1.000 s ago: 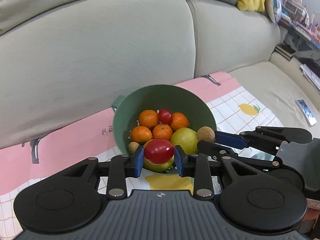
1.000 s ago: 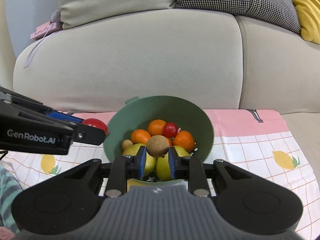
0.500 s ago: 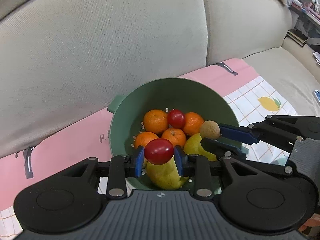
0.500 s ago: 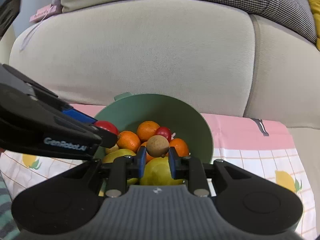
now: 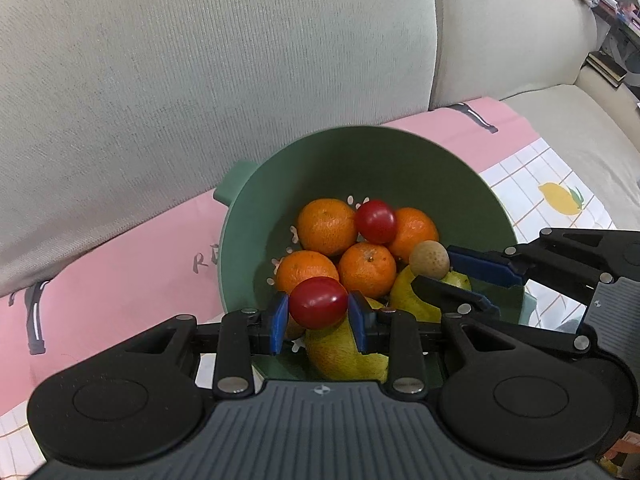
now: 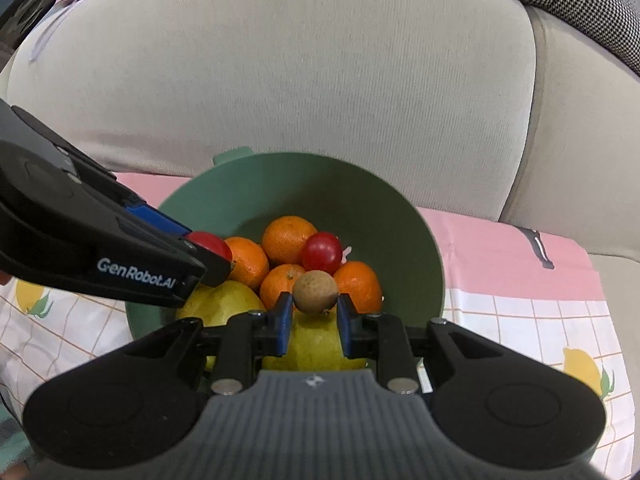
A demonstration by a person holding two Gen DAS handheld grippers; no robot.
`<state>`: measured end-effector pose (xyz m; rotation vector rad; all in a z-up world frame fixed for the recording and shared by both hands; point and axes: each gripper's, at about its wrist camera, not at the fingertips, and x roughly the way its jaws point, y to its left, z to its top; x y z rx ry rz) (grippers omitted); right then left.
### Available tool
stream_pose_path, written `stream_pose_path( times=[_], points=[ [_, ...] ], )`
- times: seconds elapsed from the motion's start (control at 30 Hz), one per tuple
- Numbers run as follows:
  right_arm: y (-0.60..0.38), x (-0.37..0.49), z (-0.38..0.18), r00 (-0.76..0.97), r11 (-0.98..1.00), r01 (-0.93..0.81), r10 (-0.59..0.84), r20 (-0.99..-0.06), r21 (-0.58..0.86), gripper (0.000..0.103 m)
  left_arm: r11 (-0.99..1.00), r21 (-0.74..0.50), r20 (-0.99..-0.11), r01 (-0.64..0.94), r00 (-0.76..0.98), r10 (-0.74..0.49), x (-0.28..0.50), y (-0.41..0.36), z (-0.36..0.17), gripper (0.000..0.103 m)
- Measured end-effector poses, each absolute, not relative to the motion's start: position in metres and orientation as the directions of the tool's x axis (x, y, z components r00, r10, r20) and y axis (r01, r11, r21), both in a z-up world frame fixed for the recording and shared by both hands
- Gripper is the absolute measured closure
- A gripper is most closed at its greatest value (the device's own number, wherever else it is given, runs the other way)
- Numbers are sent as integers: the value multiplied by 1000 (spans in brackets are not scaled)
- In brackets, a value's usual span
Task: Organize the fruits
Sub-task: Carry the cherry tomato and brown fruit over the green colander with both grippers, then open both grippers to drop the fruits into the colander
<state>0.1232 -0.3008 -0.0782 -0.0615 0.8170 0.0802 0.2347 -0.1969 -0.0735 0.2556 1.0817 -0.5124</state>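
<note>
A green bowl point(image 5: 460, 184) point(image 6: 400, 216) stands on a cloth by the sofa. It holds several oranges point(image 5: 326, 226), a red tomato point(image 5: 376, 221) and yellow-green pears point(image 6: 218, 306). My left gripper point(image 5: 318, 316) is shut on a red cherry tomato point(image 5: 318, 307) above the bowl's near rim. My right gripper point(image 6: 314, 312) is shut on a small brown longan point(image 6: 315, 291) above the pears; it also shows in the left wrist view point(image 5: 429, 259).
A pink and white checked cloth with lemon prints point(image 5: 560, 196) covers the seat under the bowl. The beige sofa backrest point(image 5: 200, 80) rises just behind the bowl. A houndstooth cushion point(image 6: 592, 4) sits at the upper right.
Both grippers have moved forward over the bowl with their fruits still held. The bowl now looks larger and nearer in both views.
</note>
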Motion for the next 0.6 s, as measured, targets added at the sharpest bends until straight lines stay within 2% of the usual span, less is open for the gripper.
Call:
stream_pose_path(
  times=[0.23,0.33,0.5,0.6],
  points=[
    [-297,127,-81,683,994,-101,35,-730,-47,83,858,-67,-889,509,360,-283,240,-196,-79,66],
    [-295,129,-82,683,993,-105,27,-730,-62,83,861,-63,-890,505,361,-277,241,-194,-78,59],
    [-293,130,-82,677,993,-103,23,-736,-64,82,866,-57,-892,496,364,-267,240,-192,-78,56],
    [-292,131,-81,671,993,-102,21,-742,-64,81,863,-56,-891,502,365,-270,237,-191,-76,48]
  ],
)
